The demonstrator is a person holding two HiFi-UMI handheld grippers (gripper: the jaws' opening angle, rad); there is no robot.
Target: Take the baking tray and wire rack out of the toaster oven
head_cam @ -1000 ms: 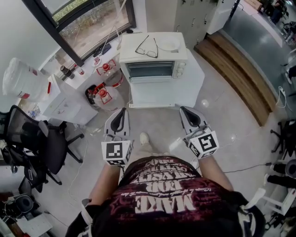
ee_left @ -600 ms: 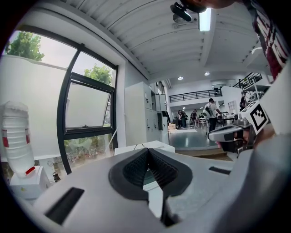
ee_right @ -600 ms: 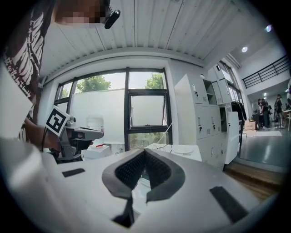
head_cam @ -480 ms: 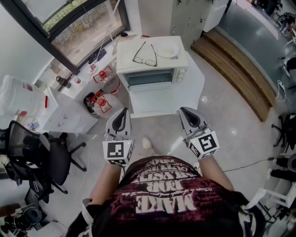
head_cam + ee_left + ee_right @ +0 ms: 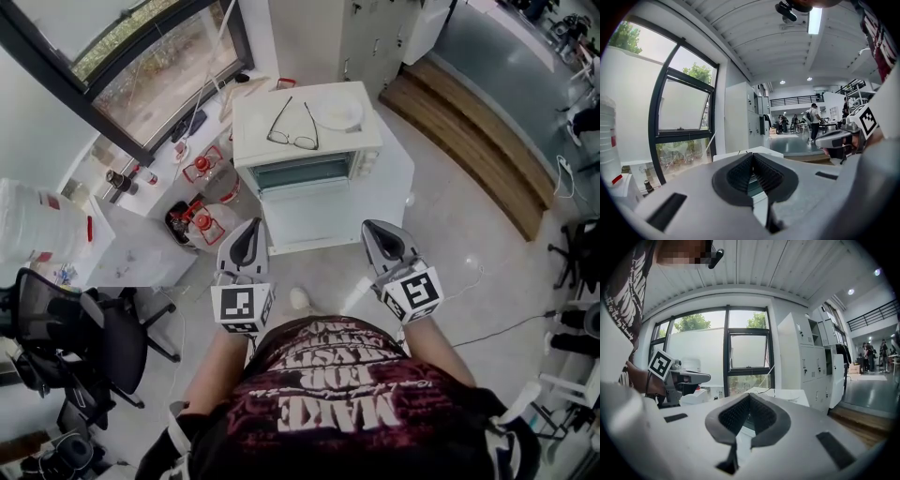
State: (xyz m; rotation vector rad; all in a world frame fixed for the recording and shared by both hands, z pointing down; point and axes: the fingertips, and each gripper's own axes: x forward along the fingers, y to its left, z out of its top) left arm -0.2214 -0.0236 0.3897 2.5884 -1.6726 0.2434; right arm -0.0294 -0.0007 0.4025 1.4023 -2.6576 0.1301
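Nothing of the task was done yet, as far as we could judge. From the head view, the toaster oven sat on a white stand ahead of us, well apart from both tools, with its glass door apparently shut and a pair of glasses and a plate lying on its top. We could see neither the baking tray nor the wire rack, and we took them to be inside, behind that door. The left gripper and the right gripper pointed toward the oven side by side. In the left gripper view, our jaws were clenched together with nothing between them, the oven's pale top showing just beyond their tips. In the right gripper view, the jaws were likewise pressed together and empty, with the oven again beyond them. Reaching the oven, opening the door and drawing out both pieces all remained ahead of us.
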